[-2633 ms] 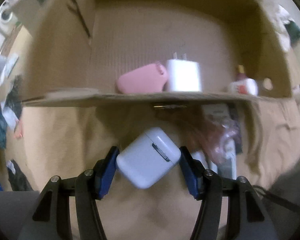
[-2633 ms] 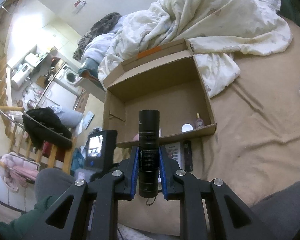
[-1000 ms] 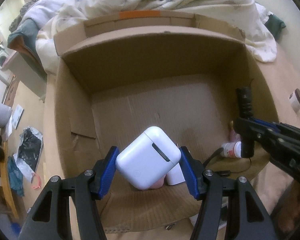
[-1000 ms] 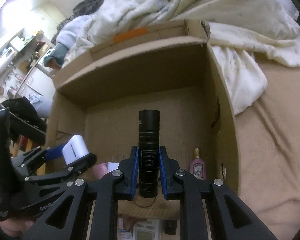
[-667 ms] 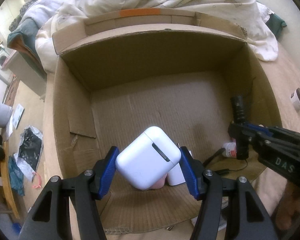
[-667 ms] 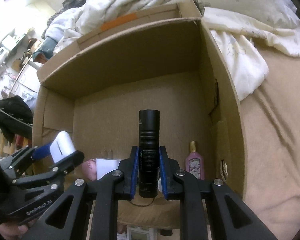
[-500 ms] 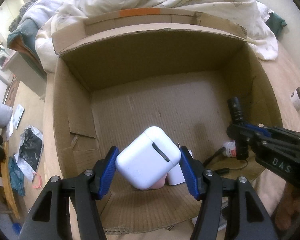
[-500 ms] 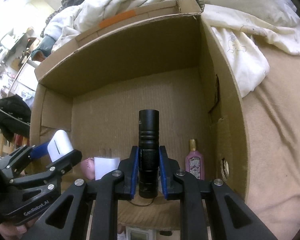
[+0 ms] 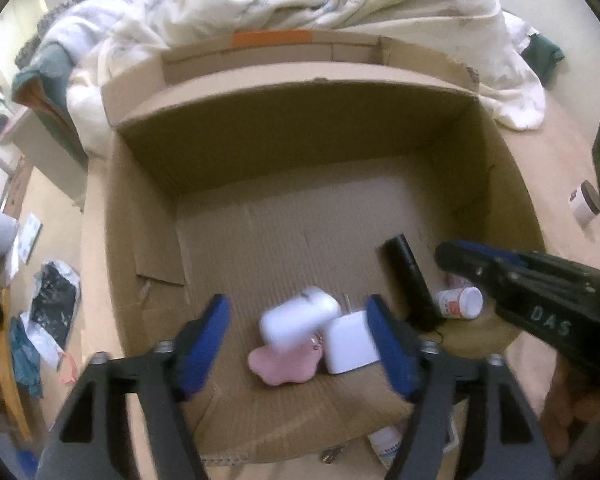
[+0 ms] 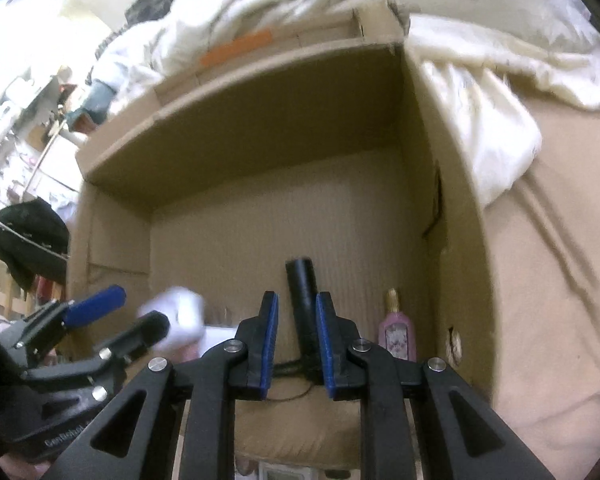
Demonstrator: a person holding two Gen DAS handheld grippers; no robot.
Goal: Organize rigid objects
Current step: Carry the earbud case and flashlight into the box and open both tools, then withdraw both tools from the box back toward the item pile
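An open cardboard box (image 9: 140, 248) lies on the bed. My left gripper (image 9: 296, 308) hangs over its near end with its jaws opening. A white earbud case (image 9: 300, 316), blurred, is loose between them, touching neither pad, above a pink pouch (image 9: 288, 366) and a white charger (image 9: 350, 344). My right gripper (image 10: 297, 300) is opening too. The black flashlight (image 10: 304, 300) leans tilted between its pads, with a gap on its left side. In the left wrist view the flashlight (image 9: 410, 280) lies slanted near the box's right wall, beside the right gripper (image 9: 448, 252).
A pink perfume bottle (image 10: 398, 332) and a white pill bottle (image 9: 460, 302) stand in the box's right near corner. A rumpled white duvet (image 9: 340, 4) lies behind the box. A small jar (image 9: 584, 204) sits on the bed to the right. The box's far floor (image 9: 320, 220) is bare.
Both grippers have let go. The left jaws spread wide and the white case drops from them. The right jaws parted and the flashlight tipped and slid down into the box.
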